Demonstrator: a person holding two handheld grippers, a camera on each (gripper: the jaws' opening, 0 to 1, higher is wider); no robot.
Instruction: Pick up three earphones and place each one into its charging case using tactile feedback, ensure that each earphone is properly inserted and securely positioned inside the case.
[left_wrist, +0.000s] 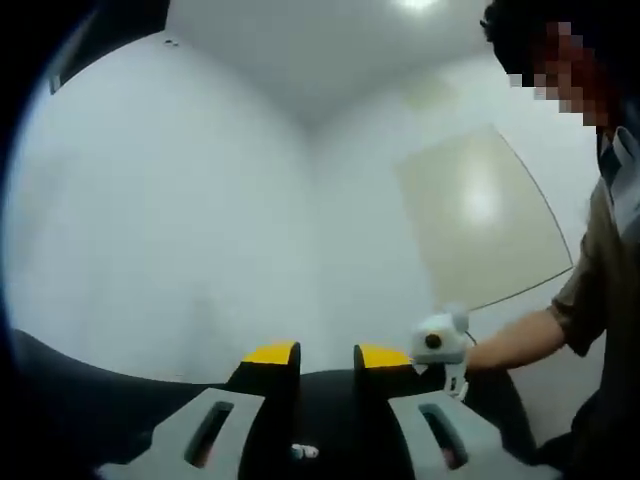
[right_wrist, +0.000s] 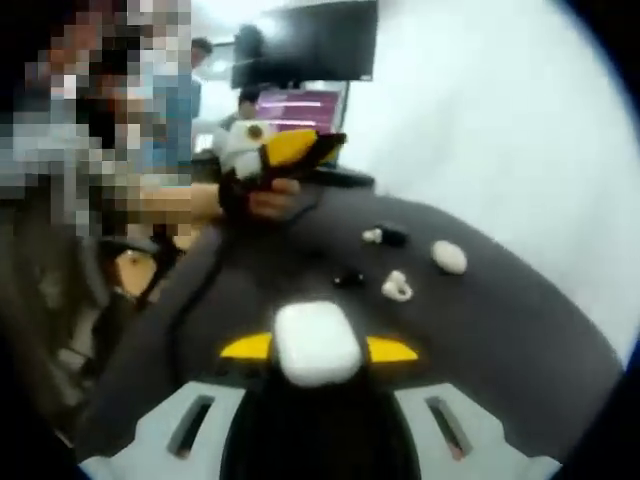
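My right gripper (right_wrist: 318, 349) is shut on a white charging case (right_wrist: 317, 343), closed and rounded, held just above the dark table (right_wrist: 500, 330). Beyond it lie a white earphone (right_wrist: 397, 287), a small black piece (right_wrist: 348, 279), a white and black piece (right_wrist: 385, 236) and a white oval case (right_wrist: 449, 256). At the table's far left edge a hand holds my left gripper (right_wrist: 285, 150). In the left gripper view, the left gripper (left_wrist: 327, 357) stands open with nothing between its yellow tips. The right gripper (left_wrist: 440, 345) shows at the right of that view, on a person's outstretched arm.
White walls and a beige panel (left_wrist: 485, 215) rise behind the dark table (left_wrist: 100, 385). People and a dark monitor (right_wrist: 310, 40) are at the back of the right gripper view. A person's sleeve (left_wrist: 600, 290) stands at the right edge.
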